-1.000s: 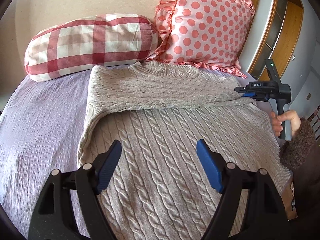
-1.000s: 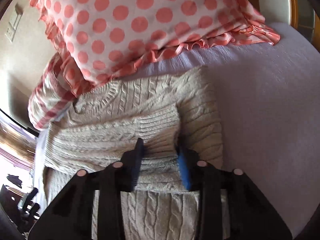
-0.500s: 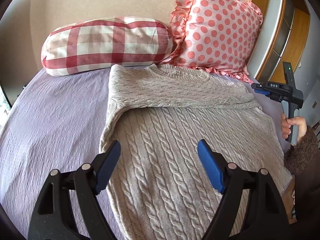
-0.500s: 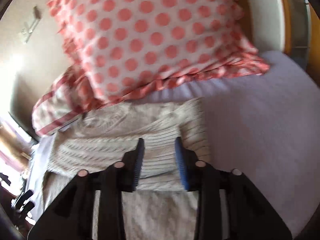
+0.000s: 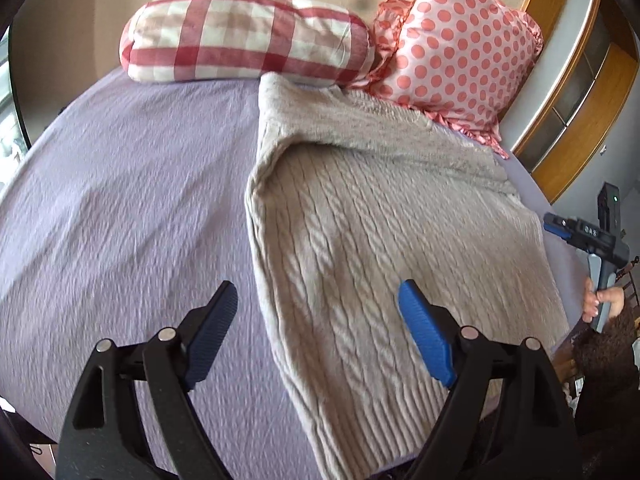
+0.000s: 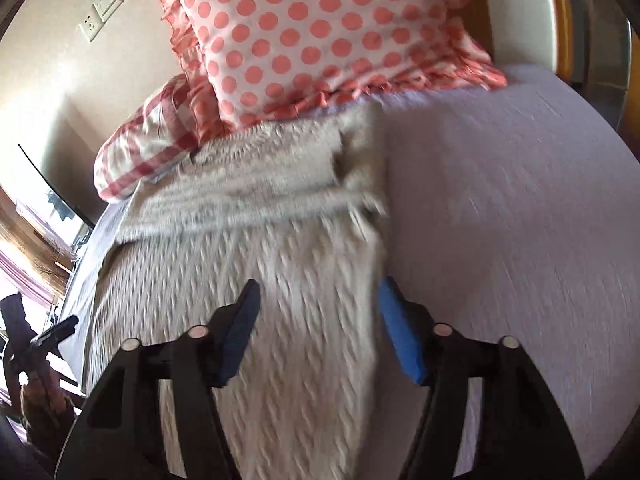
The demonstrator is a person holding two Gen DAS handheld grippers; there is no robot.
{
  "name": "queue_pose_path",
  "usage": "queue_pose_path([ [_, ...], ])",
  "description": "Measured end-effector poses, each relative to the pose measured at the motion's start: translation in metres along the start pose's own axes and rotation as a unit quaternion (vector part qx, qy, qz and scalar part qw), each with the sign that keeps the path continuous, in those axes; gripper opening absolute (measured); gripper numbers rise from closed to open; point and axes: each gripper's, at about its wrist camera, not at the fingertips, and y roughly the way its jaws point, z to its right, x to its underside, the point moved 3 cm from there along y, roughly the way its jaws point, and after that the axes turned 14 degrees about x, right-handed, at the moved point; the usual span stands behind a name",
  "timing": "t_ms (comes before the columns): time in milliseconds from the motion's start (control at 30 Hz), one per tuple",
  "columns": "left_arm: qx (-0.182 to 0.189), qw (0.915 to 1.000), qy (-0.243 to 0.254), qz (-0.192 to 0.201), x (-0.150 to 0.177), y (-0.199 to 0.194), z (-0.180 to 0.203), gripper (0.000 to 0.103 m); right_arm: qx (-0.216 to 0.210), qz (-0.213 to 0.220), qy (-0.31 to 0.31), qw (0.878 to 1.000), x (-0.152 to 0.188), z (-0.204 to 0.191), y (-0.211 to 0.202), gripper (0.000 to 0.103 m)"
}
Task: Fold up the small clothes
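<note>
A grey cable-knit sweater (image 5: 384,248) lies flat on the lilac bed, with both sleeves folded across its chest near the collar. It also shows in the right wrist view (image 6: 280,280), blurred. My left gripper (image 5: 316,332) is open and empty, above the sweater's left edge near the hem. My right gripper (image 6: 318,324) is open and empty, above the sweater's right edge below the folded sleeve. The right gripper also shows in the left wrist view (image 5: 560,228), off the sweater's right side.
A red checked pillow (image 5: 248,40) and a pink polka-dot pillow (image 5: 456,48) lean at the head of the bed, touching the sweater's collar. The lilac sheet (image 5: 120,208) spreads left of the sweater. A wooden cabinet (image 5: 580,100) stands at the far right.
My right gripper let go of the folded sleeve, opened, and pulled back toward the hem side. My left gripper shifted left toward the sweater's left edge, still open.
</note>
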Motion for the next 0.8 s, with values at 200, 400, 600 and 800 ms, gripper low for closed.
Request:
queue_pose_path([
  [200,0.013,0.9997,-0.011,-0.020,0.029,0.005,0.005,0.081,-0.023,-0.017,0.024,0.999,0.046,0.020,-0.009,0.051],
  [400,0.007,0.9998,-0.013,-0.010,0.048,-0.005,0.012,0.079,-0.058,-0.014,0.023,0.998,0.067,0.017,-0.012,0.046],
  [600,0.053,0.9978,-0.039,-0.010,0.065,-0.011,0.026,0.062,-0.145,-0.029,0.025,0.989,0.095,0.007,-0.014,0.018],
  [800,0.064,0.9955,-0.069,-0.013,0.077,-0.012,0.031,0.023,-0.182,-0.021,0.044,0.982,0.118,0.006,-0.022,0.009],
])
